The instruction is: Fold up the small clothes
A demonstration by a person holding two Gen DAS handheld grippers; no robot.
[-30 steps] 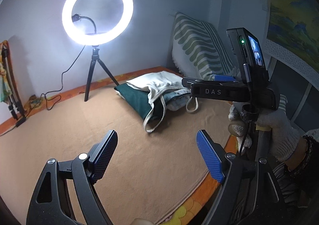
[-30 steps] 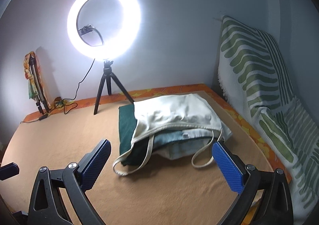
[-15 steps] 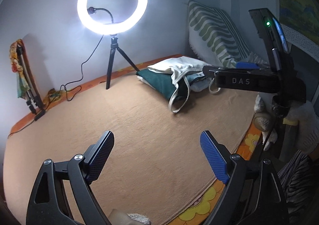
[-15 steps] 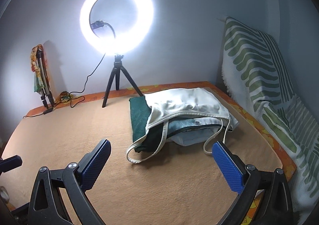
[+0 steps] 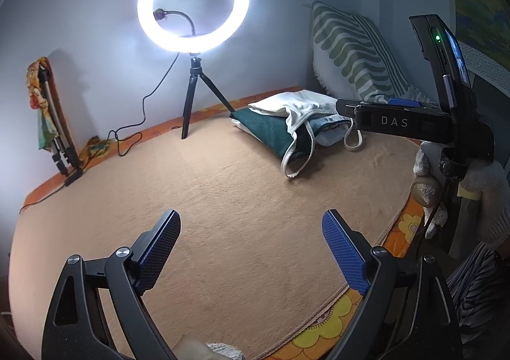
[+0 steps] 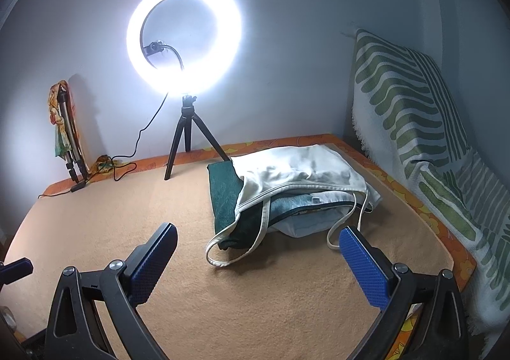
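Observation:
A pile of small clothes lies at the back right of a tan blanket (image 6: 207,290). On top is a white strappy top (image 6: 296,175), over a dark green garment (image 6: 223,194) and a pale blue piece (image 6: 299,223). My right gripper (image 6: 258,231) is open just short of the pile, with its blue fingertips either side of the hanging straps and touching nothing. My left gripper (image 5: 251,216) is open over bare blanket (image 5: 223,188), well short of the pile (image 5: 287,124). The right gripper's black housing (image 5: 395,122) crosses the left wrist view in front of the pile.
A lit ring light on a tripod (image 6: 185,41) stands at the back wall, and its cable trails left. A folded stand with colourful cloth (image 6: 63,124) leans in the left corner. A green-striped throw (image 6: 414,111) drapes along the right. A gloved hand (image 5: 487,194) holds the right gripper.
Both views swung a little, so the ring light and pile slid right in frame. The left fingers spread slightly wider. Little has changed in the last half second.

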